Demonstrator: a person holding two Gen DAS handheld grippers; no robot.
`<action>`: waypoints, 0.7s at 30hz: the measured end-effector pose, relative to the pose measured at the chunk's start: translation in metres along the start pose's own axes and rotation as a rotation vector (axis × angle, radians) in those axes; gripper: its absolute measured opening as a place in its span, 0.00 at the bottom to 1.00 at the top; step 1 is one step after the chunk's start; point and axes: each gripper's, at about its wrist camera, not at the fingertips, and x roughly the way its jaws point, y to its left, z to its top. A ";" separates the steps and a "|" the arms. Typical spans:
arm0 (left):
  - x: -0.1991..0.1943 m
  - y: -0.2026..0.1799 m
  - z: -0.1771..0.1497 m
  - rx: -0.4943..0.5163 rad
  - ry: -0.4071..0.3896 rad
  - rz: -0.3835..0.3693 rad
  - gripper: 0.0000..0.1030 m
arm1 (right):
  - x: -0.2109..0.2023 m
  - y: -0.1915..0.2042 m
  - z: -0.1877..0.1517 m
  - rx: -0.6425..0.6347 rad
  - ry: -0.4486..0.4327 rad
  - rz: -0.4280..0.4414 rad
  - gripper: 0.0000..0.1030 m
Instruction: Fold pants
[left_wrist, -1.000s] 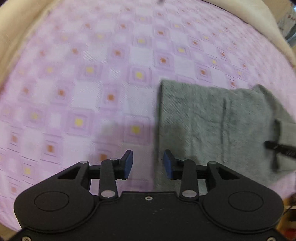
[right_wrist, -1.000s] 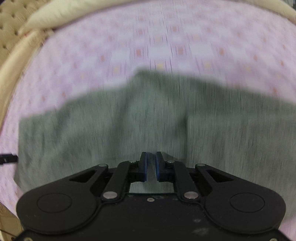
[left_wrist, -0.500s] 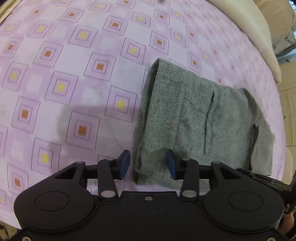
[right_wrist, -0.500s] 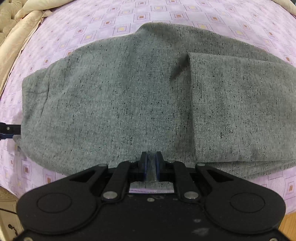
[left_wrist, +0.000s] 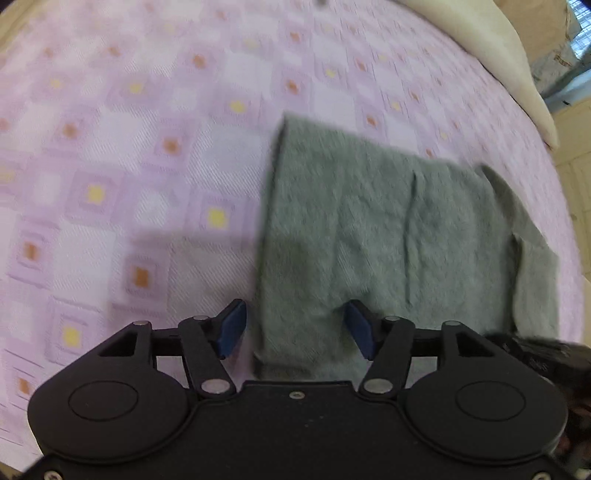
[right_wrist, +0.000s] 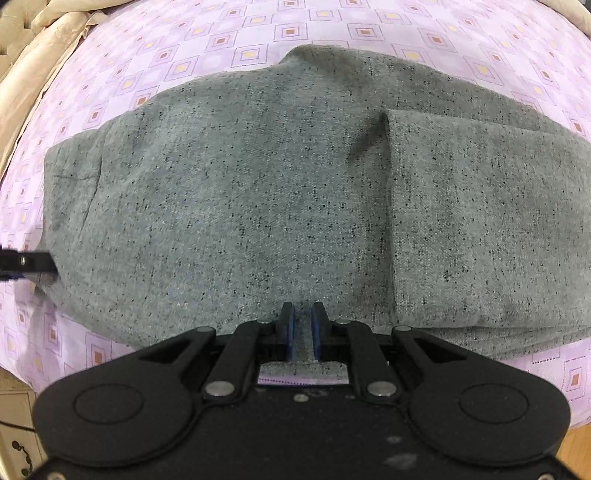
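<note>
Right gripper (right_wrist: 302, 325) is pinched on the near hem of the grey pants (right_wrist: 258, 184); left gripper (left_wrist: 295, 328) straddles their corner, spread wide. Pants lie folded over on the purple bedspread (left_wrist: 110, 129). Looks partway done, with another fold likely left.

Grey speckled pants (right_wrist: 258, 192), folded, flat on purple bedspread

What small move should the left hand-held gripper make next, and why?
Probably close the left hand-held gripper on the grey pants. Its jaws stand open with the near corner of the cloth between them, while the right hand-held gripper already pinches the near edge.
</note>
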 end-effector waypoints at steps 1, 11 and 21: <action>-0.003 0.000 -0.002 -0.007 -0.034 0.025 0.65 | -0.002 0.001 0.000 0.000 0.000 0.003 0.13; 0.031 -0.037 0.004 0.088 0.046 -0.118 0.74 | -0.007 0.008 -0.010 -0.014 0.003 0.025 0.13; -0.024 -0.069 0.013 0.115 -0.100 -0.100 0.35 | -0.020 -0.004 -0.005 -0.006 -0.109 -0.019 0.13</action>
